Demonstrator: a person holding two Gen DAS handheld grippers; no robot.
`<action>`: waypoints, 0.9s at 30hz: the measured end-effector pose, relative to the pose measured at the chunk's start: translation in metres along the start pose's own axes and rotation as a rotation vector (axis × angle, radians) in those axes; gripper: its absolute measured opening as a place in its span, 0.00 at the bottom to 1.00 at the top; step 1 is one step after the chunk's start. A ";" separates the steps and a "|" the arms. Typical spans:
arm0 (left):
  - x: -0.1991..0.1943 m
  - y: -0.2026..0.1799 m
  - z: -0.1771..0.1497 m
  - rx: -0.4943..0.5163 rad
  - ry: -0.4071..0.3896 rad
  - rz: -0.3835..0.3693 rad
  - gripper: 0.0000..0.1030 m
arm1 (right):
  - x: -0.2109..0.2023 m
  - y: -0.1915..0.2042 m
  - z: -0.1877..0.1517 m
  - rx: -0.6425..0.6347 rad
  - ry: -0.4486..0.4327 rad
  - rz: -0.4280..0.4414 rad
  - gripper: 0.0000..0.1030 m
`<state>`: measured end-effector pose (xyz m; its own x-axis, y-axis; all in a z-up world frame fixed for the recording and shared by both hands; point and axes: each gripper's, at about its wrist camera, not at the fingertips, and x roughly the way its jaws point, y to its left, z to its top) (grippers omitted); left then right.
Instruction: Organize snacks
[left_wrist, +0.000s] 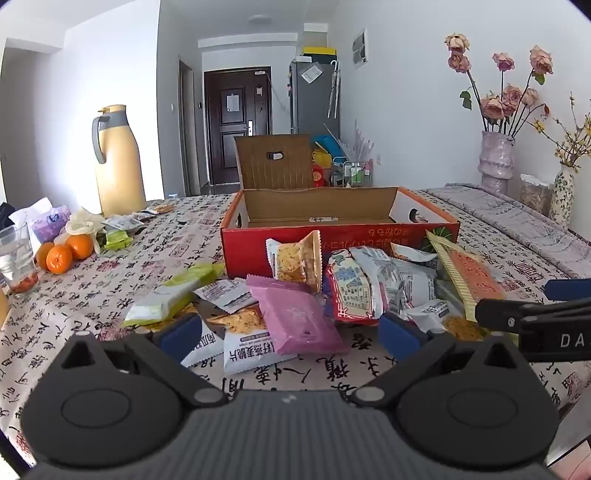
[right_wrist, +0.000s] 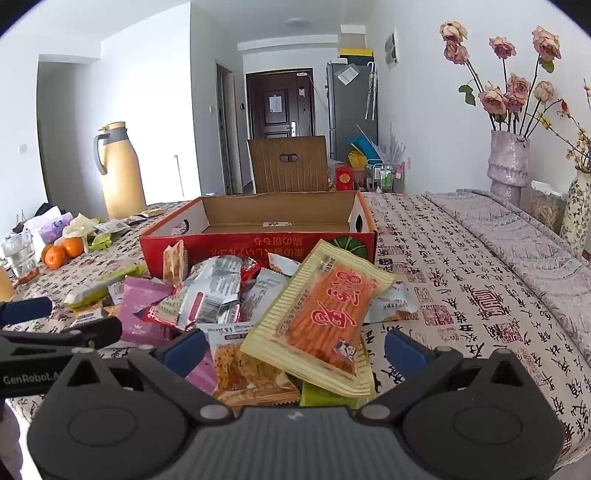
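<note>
A heap of snack packets is seen in the middle of both views, piled on the table (left_wrist: 110, 280) against the near red wall of an open box (left_wrist: 340, 236), which lies empty behind it toward the centre of the frame. In the right wrist view the right gripper (right_wrist: 295, 347) is held wide open with nothing gripped; between its blue pads lies a long yellow packet (right_wrist: 317, 314) of orange sticks, resting on top of the heap. Its long axis runs on a slant from lower centre up toward the upper right, so it is crossed rather than squared by the jaws. In the left wrist view the left gripper (left_wrist: 291, 332) is likewise spread fully and empty, with a pink packet (left_wrist: 299, 317) lying between its pads at lower centre, tilted toward the lower right. The yellow packet appears there only at the right edge, so the right gripper is judged the nearer for it. A turn of the wrist would probably be needed before closing across its narrow width, and the box lies straight ahead for the drop.
</note>
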<state>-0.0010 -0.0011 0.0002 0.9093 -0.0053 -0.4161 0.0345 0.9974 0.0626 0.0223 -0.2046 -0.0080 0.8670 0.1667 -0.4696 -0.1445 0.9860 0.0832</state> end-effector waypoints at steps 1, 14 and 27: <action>-0.001 -0.001 0.000 0.000 0.001 -0.002 1.00 | 0.000 0.000 0.000 0.005 -0.004 0.004 1.00; 0.000 0.002 -0.001 -0.040 0.014 -0.018 1.00 | 0.002 -0.004 -0.002 0.005 0.017 0.003 1.00; 0.001 0.004 -0.002 -0.046 0.018 -0.025 1.00 | 0.001 -0.002 -0.001 0.007 0.024 0.002 1.00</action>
<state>-0.0010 0.0034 -0.0012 0.9007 -0.0291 -0.4335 0.0373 0.9992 0.0104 0.0233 -0.2067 -0.0102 0.8549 0.1685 -0.4906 -0.1424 0.9857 0.0903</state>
